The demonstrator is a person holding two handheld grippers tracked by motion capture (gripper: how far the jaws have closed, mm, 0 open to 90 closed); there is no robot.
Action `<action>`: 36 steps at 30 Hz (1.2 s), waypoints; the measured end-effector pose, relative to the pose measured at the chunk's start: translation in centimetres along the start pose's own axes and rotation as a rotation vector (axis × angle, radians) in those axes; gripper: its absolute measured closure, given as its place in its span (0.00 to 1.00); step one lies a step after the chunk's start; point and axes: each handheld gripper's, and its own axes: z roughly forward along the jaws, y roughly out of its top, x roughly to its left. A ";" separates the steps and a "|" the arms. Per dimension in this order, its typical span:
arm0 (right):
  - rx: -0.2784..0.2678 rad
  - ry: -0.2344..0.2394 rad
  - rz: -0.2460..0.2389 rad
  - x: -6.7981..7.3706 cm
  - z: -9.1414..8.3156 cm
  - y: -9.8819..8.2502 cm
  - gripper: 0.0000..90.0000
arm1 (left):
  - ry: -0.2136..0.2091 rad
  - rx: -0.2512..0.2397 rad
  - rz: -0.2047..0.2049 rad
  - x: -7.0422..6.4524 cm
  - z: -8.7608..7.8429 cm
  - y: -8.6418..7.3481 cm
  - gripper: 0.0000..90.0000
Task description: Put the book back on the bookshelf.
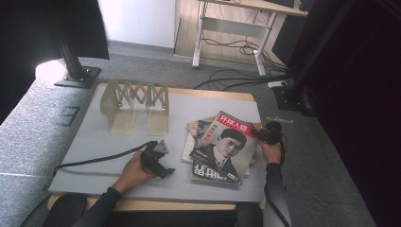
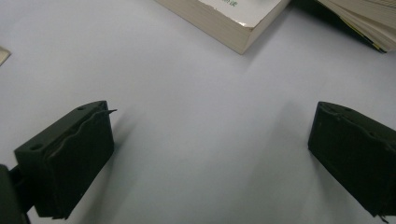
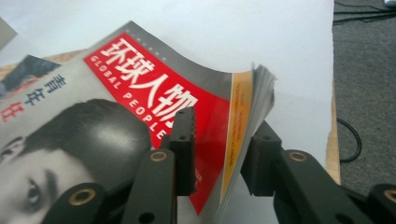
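Right gripper (image 3: 217, 154) jaws clamped on top magazine's (image 1: 224, 143) spine edge, lifted; left gripper (image 2: 210, 154) released, idle beside stack (image 1: 201, 137) on tabletop (image 1: 94, 142).

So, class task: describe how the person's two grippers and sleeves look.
The left gripper and the right gripper are both black. The left carries a grey three-cornered plate on top and trails a black cable. Its jaws are blocky with ridged pads. Both sleeves are black.
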 end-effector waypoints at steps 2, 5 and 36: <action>-0.003 0.006 -0.003 0.1 -0.2 0.2 0.81 | 0.000 0.000 0.000 0.0 0.0 0.0 0.00; -0.010 0.029 0.006 0.2 -0.8 0.6 0.89 | 0.000 0.000 -0.001 0.0 0.0 0.0 0.00; -0.146 0.101 -0.148 6.0 -5.5 5.0 0.94 | -0.003 0.005 0.000 0.1 0.0 0.0 0.00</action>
